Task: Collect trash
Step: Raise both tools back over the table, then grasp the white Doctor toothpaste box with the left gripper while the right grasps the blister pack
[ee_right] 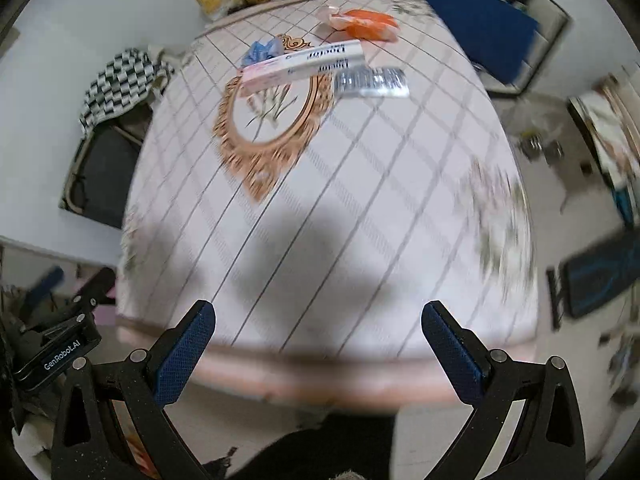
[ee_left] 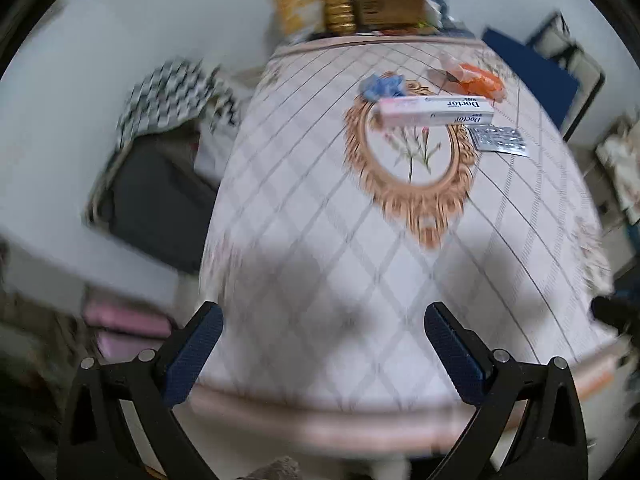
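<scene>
Nothing is collected yet, as far as the views show. The left gripper and the right gripper both hang over the near edge of the table, each with its jaws spread wide and nothing between them. All the trash lies at the far half of the table, well apart from both grippers.

There are four pieces. A long pink and white toothpaste box, printed "Doctor", lies across the top of the golden oval printed on the cloth. Just beside its right end is a silver blister pack; whether the two touch I cannot tell. Behind the box is a crumpled blue wrapper, and further to the right an orange plastic wrapper with a paler piece next to it. So I judge the task is at its very beginning, and the first reach must go forward over most of the table.

The tablecloth is pale pink with a diamond grid of grey lines, and the grippers' shadows fall on its near part. No bin for the trash is clearly visible. At the far end stands a heap of boxes and yellow packets. To the left is a dark chair with a black and white checked cloth over it, to the right a blue board, and the floor there is cluttered
</scene>
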Demonstrator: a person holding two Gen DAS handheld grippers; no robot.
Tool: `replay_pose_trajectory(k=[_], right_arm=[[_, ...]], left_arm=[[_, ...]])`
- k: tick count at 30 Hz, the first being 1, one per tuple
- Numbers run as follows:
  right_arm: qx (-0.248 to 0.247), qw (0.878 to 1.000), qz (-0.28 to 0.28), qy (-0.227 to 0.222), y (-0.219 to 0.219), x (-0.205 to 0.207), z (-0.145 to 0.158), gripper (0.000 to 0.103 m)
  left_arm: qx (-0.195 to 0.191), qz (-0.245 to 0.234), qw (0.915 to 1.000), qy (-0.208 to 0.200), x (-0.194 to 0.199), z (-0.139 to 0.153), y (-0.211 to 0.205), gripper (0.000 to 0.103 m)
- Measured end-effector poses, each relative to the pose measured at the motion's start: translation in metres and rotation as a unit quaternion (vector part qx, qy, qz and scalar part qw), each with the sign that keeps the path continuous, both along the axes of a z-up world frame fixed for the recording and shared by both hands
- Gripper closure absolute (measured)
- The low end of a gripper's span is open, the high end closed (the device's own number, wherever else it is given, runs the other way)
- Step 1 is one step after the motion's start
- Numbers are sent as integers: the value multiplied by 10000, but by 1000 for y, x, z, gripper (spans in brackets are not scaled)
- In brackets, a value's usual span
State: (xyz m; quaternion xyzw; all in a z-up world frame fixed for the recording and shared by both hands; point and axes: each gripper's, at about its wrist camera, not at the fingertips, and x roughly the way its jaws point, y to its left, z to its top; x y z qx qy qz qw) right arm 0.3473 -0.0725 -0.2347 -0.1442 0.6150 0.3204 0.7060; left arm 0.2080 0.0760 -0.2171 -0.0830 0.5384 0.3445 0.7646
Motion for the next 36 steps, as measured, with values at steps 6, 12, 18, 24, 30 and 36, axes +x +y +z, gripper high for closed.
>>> replay_pose_trajectory(k=[6, 12, 18, 24, 30, 36], right_arm=[[-502, 9987, 18, -20, 48, 155, -47, 0], [-906, 9948, -382, 267, 56, 254, -106, 0], [-1027, 9918, -482, 596, 55, 298, -137, 0], [-937, 9927, -235, 718, 66, 313, -144, 0], [-1096, 9894, 830, 465, 104, 305, -143, 0], [-1638, 9428, 2873, -417, 182, 263, -156, 0]], left_arm=[[671, -1454, 9824, 966, 146, -45, 43, 0], [903, -2840, 9387, 1732, 256, -93, 71, 1], [533, -4081, 8823, 2282, 314, -133, 75, 2], [-204, -4104, 8838, 2235, 321, -141, 79, 44], [-1039, -2470, 9482, 1706, 280, -124, 100, 45], [-2411, 562, 9635, 1019, 176, -119, 120, 46]])
